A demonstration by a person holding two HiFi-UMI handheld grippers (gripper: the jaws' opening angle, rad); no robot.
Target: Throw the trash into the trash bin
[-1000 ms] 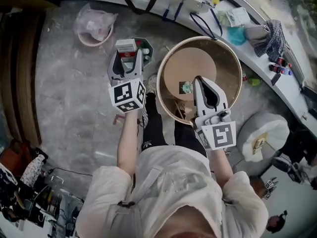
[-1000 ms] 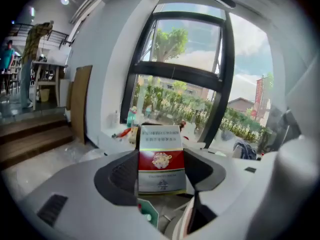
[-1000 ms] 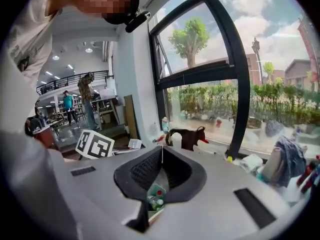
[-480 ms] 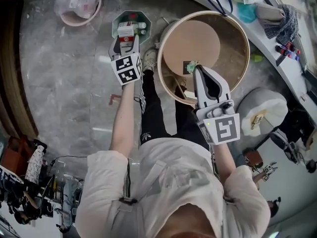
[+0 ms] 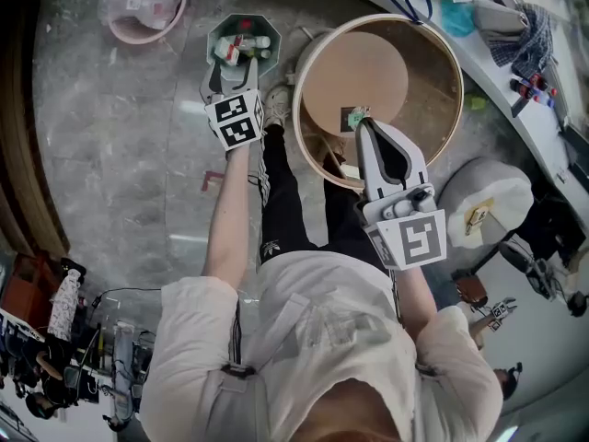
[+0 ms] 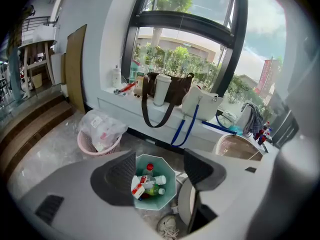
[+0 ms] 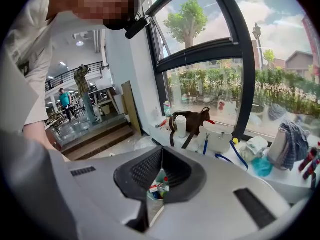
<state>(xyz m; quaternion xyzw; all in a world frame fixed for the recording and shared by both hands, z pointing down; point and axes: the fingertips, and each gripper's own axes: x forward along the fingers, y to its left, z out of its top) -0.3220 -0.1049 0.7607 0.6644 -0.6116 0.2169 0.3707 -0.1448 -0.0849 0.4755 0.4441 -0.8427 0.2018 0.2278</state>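
1. My left gripper [image 5: 235, 83] hangs over the green bin [image 5: 213, 33], fingers wide, nothing between them.
2. The trash [image 5: 241, 46], bottles and a carton, lies inside the bin.
3. My right gripper [image 5: 361, 122] is over the round desk [image 5: 368, 53], fingers closed together.

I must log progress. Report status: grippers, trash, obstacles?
Left gripper open, empty, above trash bin. Right gripper shut, empty. Carton and bottles lie in bin. Nothing blocks it.

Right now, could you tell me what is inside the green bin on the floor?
The bin holds a red-capped bottle, a white-capped bottle, a green bottle and a red-and-white carton. They cover its bottom, so anything beneath them cannot be seen.
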